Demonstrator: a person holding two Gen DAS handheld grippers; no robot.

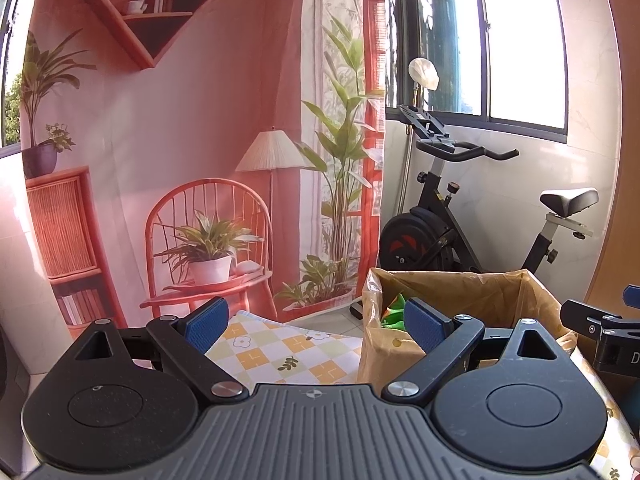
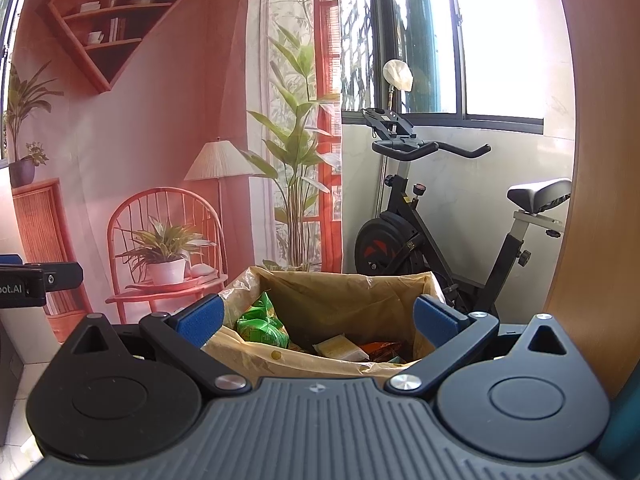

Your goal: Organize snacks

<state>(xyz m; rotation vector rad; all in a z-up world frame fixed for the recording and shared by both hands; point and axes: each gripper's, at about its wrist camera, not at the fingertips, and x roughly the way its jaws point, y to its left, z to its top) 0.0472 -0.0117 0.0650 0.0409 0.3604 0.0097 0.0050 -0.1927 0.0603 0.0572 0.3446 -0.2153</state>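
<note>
On checked tablecloth [image 1: 288, 354] — lined box [image 2: 360, 284].

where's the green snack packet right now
The green snack packet lies inside the lined box, against its left wall, left of a pale yellow packet; the right wrist view shows it best.

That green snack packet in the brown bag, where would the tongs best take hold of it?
Probably by its upper crinkled edge, coming down from above through the bag's open mouth. The green packet leans against the left wall of the brown bag, its top end standing clear of the other snacks. The right tongs, wide open, face it.
</note>
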